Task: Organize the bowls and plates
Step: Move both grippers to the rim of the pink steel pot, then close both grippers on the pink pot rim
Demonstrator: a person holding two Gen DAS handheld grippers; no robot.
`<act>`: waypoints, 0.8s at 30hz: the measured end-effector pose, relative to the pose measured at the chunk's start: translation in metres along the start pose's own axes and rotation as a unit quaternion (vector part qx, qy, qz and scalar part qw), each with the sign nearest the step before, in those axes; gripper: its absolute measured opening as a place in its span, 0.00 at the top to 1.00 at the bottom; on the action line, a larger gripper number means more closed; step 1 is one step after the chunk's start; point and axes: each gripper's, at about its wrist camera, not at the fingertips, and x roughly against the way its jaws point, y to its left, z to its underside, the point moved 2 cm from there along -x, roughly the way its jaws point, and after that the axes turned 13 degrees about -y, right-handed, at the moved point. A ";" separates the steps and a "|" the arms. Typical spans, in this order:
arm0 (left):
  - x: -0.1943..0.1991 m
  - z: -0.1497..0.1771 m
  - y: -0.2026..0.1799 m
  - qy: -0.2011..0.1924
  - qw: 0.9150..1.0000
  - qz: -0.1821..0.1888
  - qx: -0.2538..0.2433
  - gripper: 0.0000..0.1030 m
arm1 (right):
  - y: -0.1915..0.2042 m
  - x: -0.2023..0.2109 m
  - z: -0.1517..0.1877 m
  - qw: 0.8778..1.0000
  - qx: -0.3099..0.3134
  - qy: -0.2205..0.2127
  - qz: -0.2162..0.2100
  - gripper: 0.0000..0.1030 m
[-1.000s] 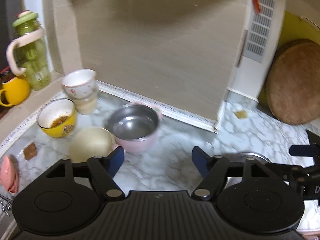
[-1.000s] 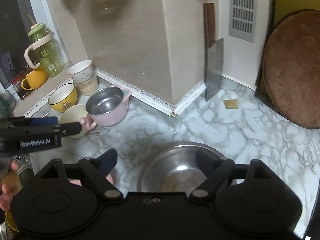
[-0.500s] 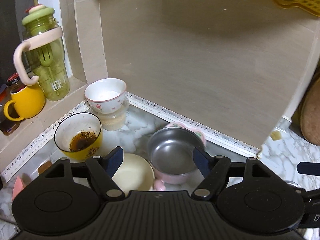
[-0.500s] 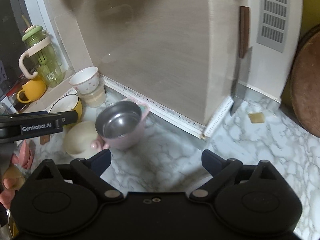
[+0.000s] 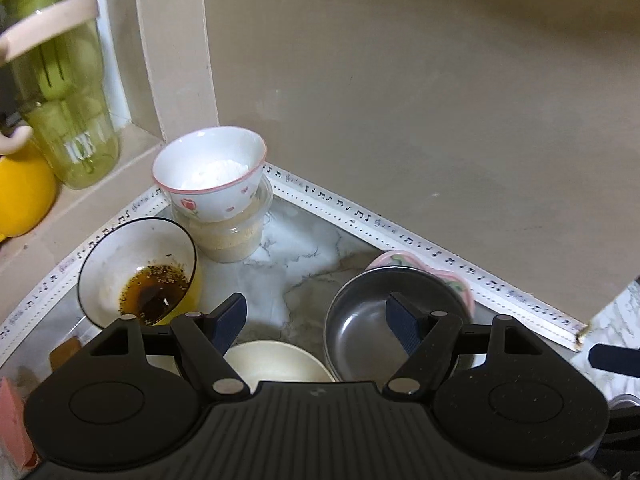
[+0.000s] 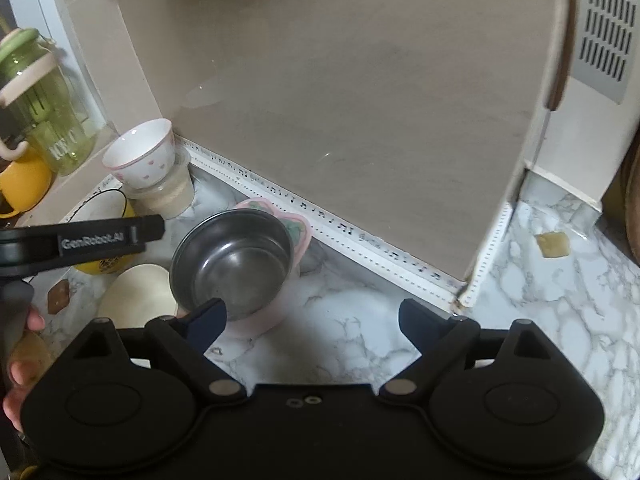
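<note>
Crowding the back left corner of the marble-patterned worktop [image 6: 360, 344], the dishes stand almost rim to rim. The steel-lined bowl with a pink outer shell and pink scalloped handle [image 5: 384, 320] sits near the back edge trim; just in front of it, toward its left, a cream-coloured rounded bowl [image 5: 276, 360] lies touching or almost touching it. Further left is a yellow bowl with a white inside holding dark oily dregs [image 5: 140, 272], and in the very corner a white porcelain bowl with small pink flowers [image 5: 210, 176] is perched on a clear plastic tub of pale powder [image 5: 232, 236].

The left gripper [image 5: 316, 320] hovers with its jaws fairly wide and nothing between the pads; its right finger shows over the steel bowl's inside, though contact cannot be told. The right gripper [image 6: 312, 320] is also empty, its jaws wide and closing a little, the steel bowl just beyond its left finger.

The steel bowl looks light, stiff and slick, so I judge a pinch across the rim wall best, one pad inside and one on the pink shell. The flowered porcelain bowl is likely fragile and unsteady on its tub. The yellow one should stay level, or the dregs will spill.
</note>
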 end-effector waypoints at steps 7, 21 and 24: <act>-0.037 0.006 -0.005 0.020 1.000 -0.001 -0.006 0.26 | 0.012 -0.040 0.004 1.000 -0.011 0.029 0.000 0.17; -0.075 0.020 -0.009 0.043 0.999 -0.005 -0.010 0.37 | 0.014 -0.082 0.012 0.997 -0.033 0.067 0.006 0.45; -0.079 0.022 -0.009 0.050 0.999 -0.007 -0.013 0.49 | 0.015 -0.086 0.012 0.997 -0.037 0.071 0.004 0.53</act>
